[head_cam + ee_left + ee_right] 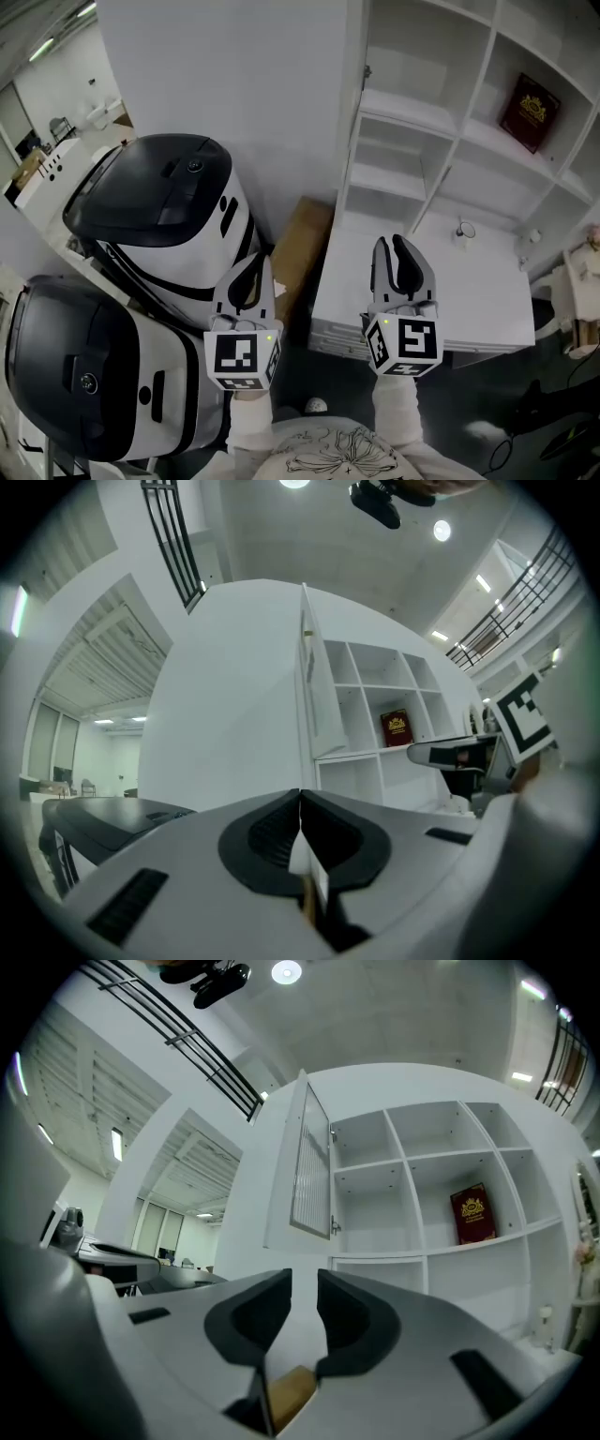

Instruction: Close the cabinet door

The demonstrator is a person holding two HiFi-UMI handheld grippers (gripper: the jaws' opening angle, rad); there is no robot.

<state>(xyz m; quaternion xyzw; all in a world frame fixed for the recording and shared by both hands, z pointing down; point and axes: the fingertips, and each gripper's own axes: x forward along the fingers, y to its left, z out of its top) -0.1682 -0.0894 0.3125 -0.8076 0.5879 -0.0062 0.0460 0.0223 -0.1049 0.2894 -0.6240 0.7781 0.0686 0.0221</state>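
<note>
Cabinet door (309, 1162) hanging open on white shelf unit (441, 178); I am holding left gripper (255, 267) clenched, right gripper (388, 248) slightly parted, both empty, above dark floor (323, 380).

Right gripper (304, 1279) grey, jaws slightly apart, narrow gap, nothing in it. Straight ahead: tall white open-cubby cabinet (405, 1162). White ribbed-panel cabinet door (309, 1166) swung wide open at upper left. Dark red book with gold emblem (471, 1213) upright in right cubby. Brown cardboard bit (289, 1389) peeking below jaws.
</note>
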